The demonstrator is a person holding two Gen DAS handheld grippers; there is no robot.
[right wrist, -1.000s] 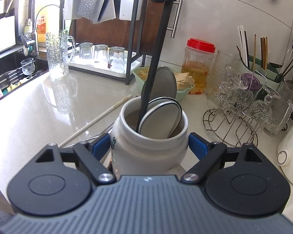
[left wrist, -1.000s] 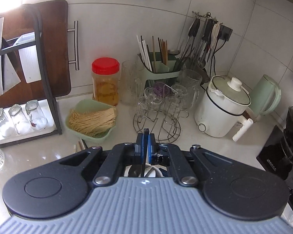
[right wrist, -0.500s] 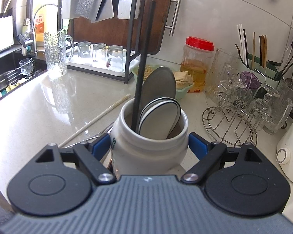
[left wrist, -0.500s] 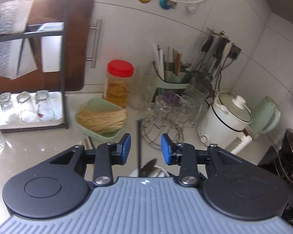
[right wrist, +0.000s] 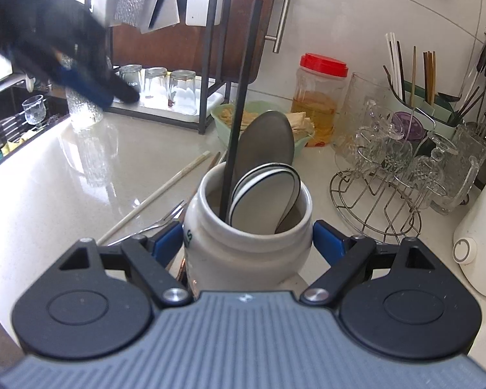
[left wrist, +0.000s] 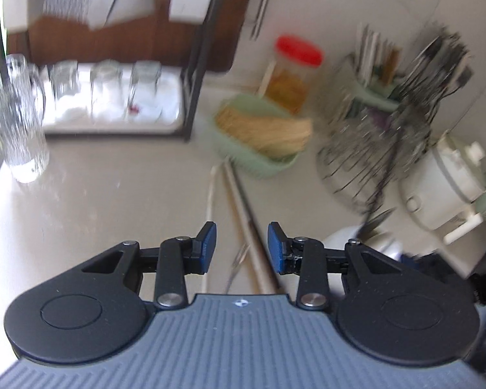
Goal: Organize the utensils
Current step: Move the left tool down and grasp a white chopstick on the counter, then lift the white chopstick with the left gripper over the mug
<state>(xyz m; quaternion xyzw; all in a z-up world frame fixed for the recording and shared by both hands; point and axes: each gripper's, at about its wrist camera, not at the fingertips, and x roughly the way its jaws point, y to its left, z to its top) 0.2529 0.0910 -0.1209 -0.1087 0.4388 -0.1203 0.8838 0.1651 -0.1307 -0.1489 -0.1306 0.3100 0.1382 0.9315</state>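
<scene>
Now the left hand-held gripper (left wrist: pixel 241 246) hangs over the loose utensils on the worktop (left wrist: pixel 97 194), its jaws partly apart after just opening, with nothing pressed between the pads. Seen from the left wrist, a pale chopstick (left wrist: pixel 209 201) and a thicker tan stick (left wrist: pixel 243 214) lie just ahead, running from about 12 o'clock down toward 6 o'clock, so their long axes line up almost with the gripper's own pointing direction and pass through the gap between the jaws. A fork (right wrist: pixel 152 225) lies near them, its tines toward 1 o'clock in the right wrist view. To the right, the right hand-held gripper (right wrist: pixel 248 241) is clamped on the white jar (right wrist: pixel 246 249), which already holds a black chopstick (right wrist: pixel 239 113) and spoons (right wrist: pixel 265 165). The left gripper is plainly the nearer one to the loose pieces.

Motion blur smears the left view, so whether the fingertips touch the sticks cannot be told, and their near ends are hidden under the gripper body.
</scene>
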